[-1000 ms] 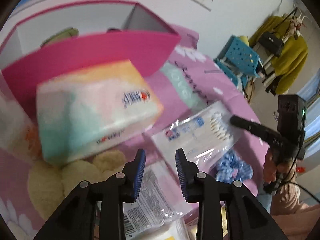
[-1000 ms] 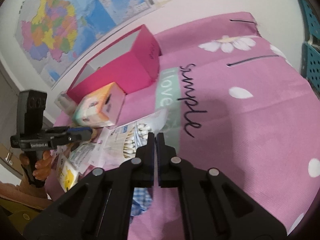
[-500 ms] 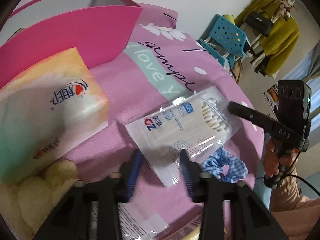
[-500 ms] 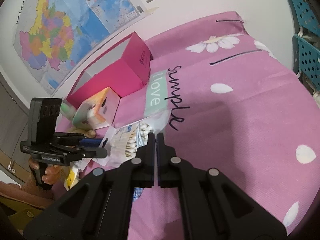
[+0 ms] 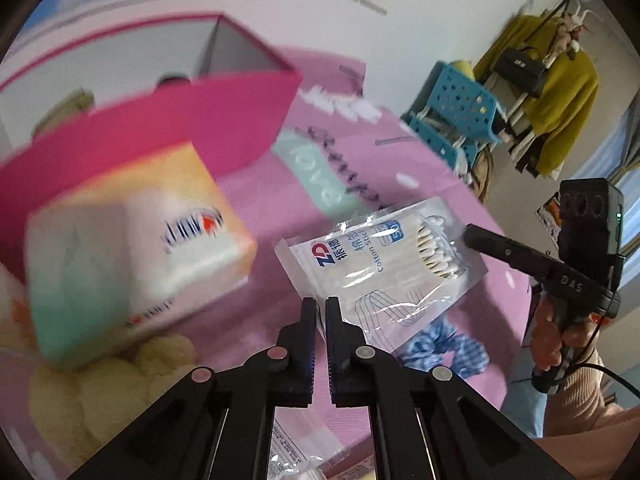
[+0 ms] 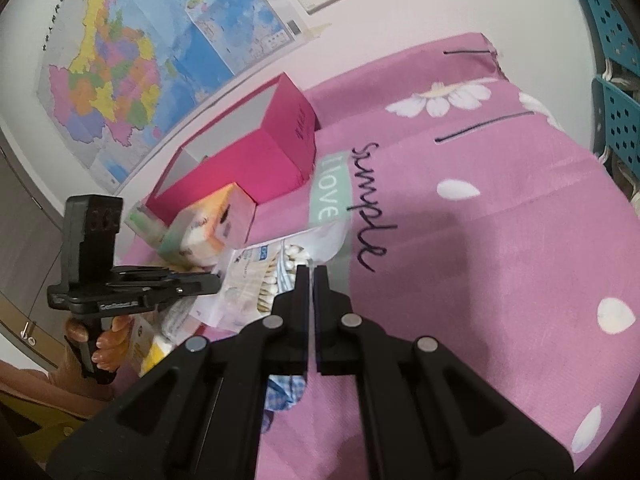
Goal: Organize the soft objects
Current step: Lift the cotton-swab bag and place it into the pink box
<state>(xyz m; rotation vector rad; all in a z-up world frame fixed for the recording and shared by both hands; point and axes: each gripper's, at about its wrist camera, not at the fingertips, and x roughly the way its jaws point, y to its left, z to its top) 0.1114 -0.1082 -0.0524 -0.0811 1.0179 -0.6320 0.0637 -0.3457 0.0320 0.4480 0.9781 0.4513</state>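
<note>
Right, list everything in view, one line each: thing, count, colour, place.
storage box: one, hot pink, open, far end of the cover
tissue pack: one, peach, white and mint, in front of the box
cotton swab bag: one, clear and white, middle of the cover
scrunchie: one, blue check, partly under the swab bag
plush item: one, cream, below the tissue pack
bed cover: one, pink with daisies
wall map: one, multicoloured
stools: teal, stacked
left gripper: black, shut on the swab bag's corner
right gripper: black, shut, empty
</note>
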